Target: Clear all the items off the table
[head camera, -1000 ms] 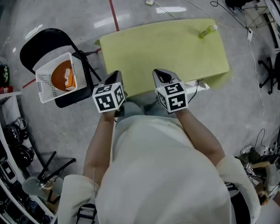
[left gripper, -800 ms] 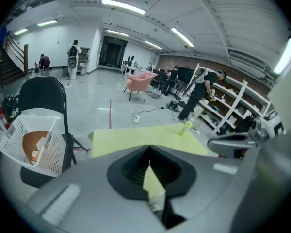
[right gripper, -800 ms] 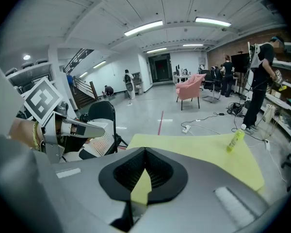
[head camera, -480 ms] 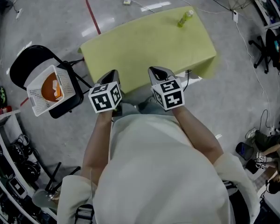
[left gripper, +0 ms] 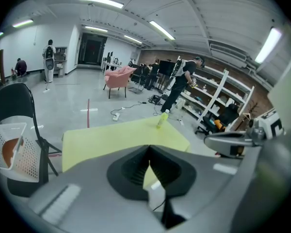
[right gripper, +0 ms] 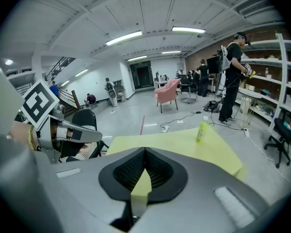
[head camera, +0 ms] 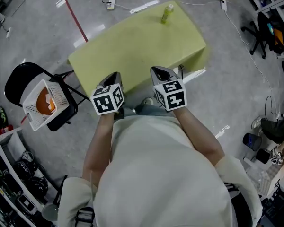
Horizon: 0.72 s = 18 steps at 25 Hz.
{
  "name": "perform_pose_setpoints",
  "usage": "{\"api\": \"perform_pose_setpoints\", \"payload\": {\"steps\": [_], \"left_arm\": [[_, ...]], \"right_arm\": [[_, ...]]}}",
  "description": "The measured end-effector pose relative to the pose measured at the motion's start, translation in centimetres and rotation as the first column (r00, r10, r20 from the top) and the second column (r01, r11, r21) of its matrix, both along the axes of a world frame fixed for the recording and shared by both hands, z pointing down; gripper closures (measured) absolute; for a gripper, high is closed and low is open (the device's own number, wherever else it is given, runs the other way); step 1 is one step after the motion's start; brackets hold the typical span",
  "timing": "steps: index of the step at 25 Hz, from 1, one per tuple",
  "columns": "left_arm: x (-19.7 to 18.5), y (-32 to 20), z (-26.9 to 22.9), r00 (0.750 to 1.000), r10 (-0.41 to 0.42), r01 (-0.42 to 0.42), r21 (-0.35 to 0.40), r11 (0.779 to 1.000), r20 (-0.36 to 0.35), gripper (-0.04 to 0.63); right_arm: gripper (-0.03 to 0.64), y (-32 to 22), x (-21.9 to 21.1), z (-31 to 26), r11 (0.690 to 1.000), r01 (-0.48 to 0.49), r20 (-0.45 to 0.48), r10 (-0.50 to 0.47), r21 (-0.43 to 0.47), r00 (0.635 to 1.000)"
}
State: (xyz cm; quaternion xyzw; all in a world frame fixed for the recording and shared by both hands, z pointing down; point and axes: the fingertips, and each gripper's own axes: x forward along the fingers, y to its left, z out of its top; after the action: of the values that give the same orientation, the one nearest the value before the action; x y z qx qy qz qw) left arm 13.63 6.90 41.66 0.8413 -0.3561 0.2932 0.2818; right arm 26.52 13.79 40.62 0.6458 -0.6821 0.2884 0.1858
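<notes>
Standing in the middle of the floor is one table [head camera: 132, 51] draped in a yellow-green cloth. One green bottle [head camera: 166, 13] stands upright near its far corner, at about one o'clock from the person, its label too small to read. At about nine o'clock, clear of the table, one black folding chair [head camera: 18, 80] carries one white mesh basket [head camera: 59, 98], which holds something orange with a pale piece on it. Two grippers hang side by side by the table's near edge, the left gripper [head camera: 114, 74] and the right gripper [head camera: 160, 71]. Each has its jaws pressed together on nothing.
</notes>
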Motion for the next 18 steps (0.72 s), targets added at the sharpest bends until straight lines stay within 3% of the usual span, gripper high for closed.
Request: {"api": "perform_pose_setpoints", "payload": {"steps": [10,18], "left_arm": [[6.4,2.1,0.0,0.992,0.122,-0.122,-0.002,0.992,-0.016,0.586],[9.2,2.8,0.0,0.982,0.186,-0.187,-0.017,0.982,-0.030,0.586]], "right_arm": [[0.617,3.8,6.2,0.2,0.986,-0.166,-0.001,0.166,-0.006,0.986],[0.617,5.8,8.8,0.4,0.967,-0.253,0.001,0.253,-0.019,0.967]]}}
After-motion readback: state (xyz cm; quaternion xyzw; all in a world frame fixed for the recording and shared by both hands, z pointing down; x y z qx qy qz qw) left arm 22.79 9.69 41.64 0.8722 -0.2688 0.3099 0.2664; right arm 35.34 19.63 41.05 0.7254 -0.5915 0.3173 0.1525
